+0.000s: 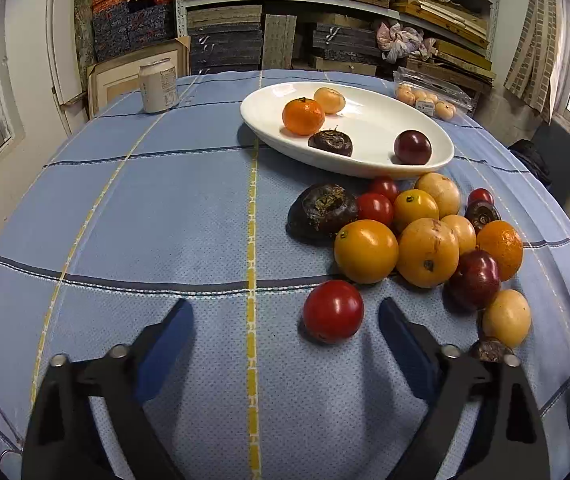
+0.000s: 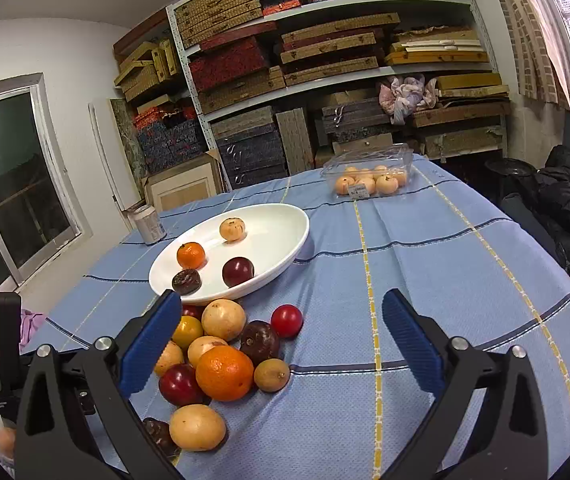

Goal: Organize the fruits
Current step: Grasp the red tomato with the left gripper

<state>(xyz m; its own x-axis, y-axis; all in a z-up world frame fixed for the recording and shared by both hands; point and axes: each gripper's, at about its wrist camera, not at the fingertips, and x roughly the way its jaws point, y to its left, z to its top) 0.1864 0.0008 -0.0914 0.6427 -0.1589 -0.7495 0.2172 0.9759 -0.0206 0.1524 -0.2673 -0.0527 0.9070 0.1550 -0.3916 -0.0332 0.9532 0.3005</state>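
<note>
so, the light blue checked tablecloth (image 1: 165, 208) with dark and yellow stripes covers the whole table. on it sits one white oval ceramic dish (image 1: 369, 120), holding four pieces: one orange mandarin (image 1: 303, 116), one pale yellow-orange round fruit (image 1: 329, 100), one dark brown wrinkled water chestnut (image 1: 331, 143) and one dark red plum (image 1: 412, 147). just in front of the dish lies a loose heap of mixed fruit (image 1: 425, 236) on the cloth, roughly fifteen pieces in red, yellow, orange and dark brown, most of them touching. one shiny red cherry tomato (image 1: 333, 311) sits apart at the heap's near edge. at the far side stand one clear plastic clamshell box (image 2: 369, 176) of pale orange fruit, at least five visible, with a small label too blurred to read, and one pale drink can (image 1: 158, 85) whose print is unreadable.

the left gripper (image 1: 285, 316) has its blue pads spread wide, the red tomato between the tips but untouched. the right gripper (image 2: 281, 316) is spread too, holding nothing, above the cloth beside the heap.
</note>
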